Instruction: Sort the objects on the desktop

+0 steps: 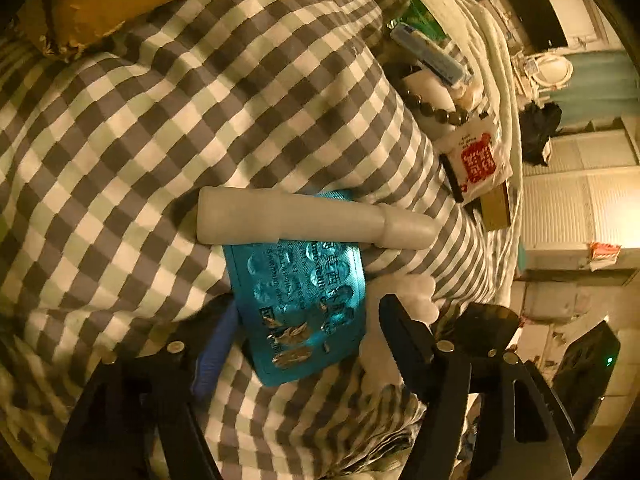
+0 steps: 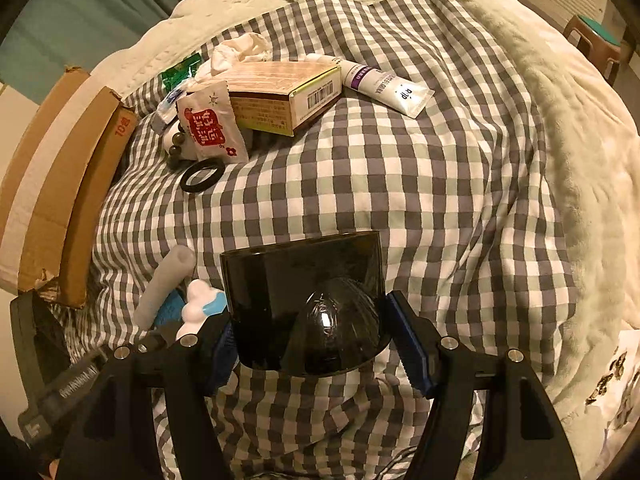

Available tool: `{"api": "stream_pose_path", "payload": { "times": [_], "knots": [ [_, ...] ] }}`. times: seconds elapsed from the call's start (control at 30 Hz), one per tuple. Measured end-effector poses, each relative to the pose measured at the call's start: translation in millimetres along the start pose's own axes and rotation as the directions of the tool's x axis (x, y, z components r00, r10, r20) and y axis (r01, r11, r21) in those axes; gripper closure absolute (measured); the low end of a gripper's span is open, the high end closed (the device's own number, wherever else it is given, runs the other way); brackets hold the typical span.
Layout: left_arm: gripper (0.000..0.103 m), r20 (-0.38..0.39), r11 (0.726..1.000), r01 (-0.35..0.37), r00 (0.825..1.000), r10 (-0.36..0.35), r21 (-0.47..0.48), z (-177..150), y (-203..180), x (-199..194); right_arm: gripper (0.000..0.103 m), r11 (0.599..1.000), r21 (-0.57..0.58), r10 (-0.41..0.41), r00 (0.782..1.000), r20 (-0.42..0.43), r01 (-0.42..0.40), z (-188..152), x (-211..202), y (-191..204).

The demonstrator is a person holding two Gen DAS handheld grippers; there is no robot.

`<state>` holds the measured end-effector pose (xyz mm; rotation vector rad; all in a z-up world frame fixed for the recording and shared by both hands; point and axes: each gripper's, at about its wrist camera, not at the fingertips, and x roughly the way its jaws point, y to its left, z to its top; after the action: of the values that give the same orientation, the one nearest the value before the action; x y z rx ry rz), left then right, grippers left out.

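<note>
Desktop clutter lies scattered on a checked bedspread [image 2: 400, 184]. The right gripper [image 2: 310, 340] clamps a glossy black cup [image 2: 304, 280] between its blue pads [image 2: 408, 336], low over the cloth. The left gripper [image 1: 300, 344] is spread wide around a teal blister pack [image 1: 304, 300] that lies partly under a white tube [image 1: 296, 220]. Farther off sit a cardboard box [image 2: 280, 92], a red-printed sachet [image 2: 212, 128] and a black ring [image 2: 202, 175].

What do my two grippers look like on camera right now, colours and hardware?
Both the left gripper and right gripper are matte black frames with silver round fasteners on top and blue ribbed pads inside the fingers. No cables or sleeves show.
</note>
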<state>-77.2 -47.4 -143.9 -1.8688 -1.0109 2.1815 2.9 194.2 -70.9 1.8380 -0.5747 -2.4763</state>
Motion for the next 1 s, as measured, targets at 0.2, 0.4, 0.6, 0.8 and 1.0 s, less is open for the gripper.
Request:
{"api": "stream_pose_path", "payload": {
  "times": [0.2, 0.4, 0.6, 0.8, 1.0],
  "knots": [
    [0.09, 0.098, 0.989, -0.071, 0.993, 0.058, 0.127, -12.3, -19.4, -18.1, 0.036, 1.0, -0.007, 0.003, 1.0, -0.005, -0.003, 5.9, 6.1, 5.4],
    [0.097, 0.164, 0.971, -0.053, 0.986, 0.015, 0.232, -9.4, -70.7, -42.9, 0.036, 1.0, 0.0, 0.031, 0.999, 0.02, -0.031, 22.8, -1.6, 14.9],
    [0.092, 0.167, 0.917, -0.116, 0.984, 0.055, 0.381, -14.6, -109.6, -14.5, 0.045, 0.999, -0.011, 0.047, 0.998, 0.052, -0.047, 32.5, -10.0, 27.4],
    [0.083, 0.142, 0.871, -0.192, 0.98, 0.142, 0.451, -24.6, -116.9, 5.5, 0.05, 0.999, 0.04, 0.032, 0.998, 0.047, -0.034, 35.9, -6.3, -0.9],
    [0.074, 0.153, 0.845, -0.245, 0.969, 0.195, 0.476, -29.6, -116.4, 3.3, 0.053, 0.999, 0.042, 0.017, 0.999, 0.045, -0.019, 38.8, -0.8, -8.5]
  ]
}}
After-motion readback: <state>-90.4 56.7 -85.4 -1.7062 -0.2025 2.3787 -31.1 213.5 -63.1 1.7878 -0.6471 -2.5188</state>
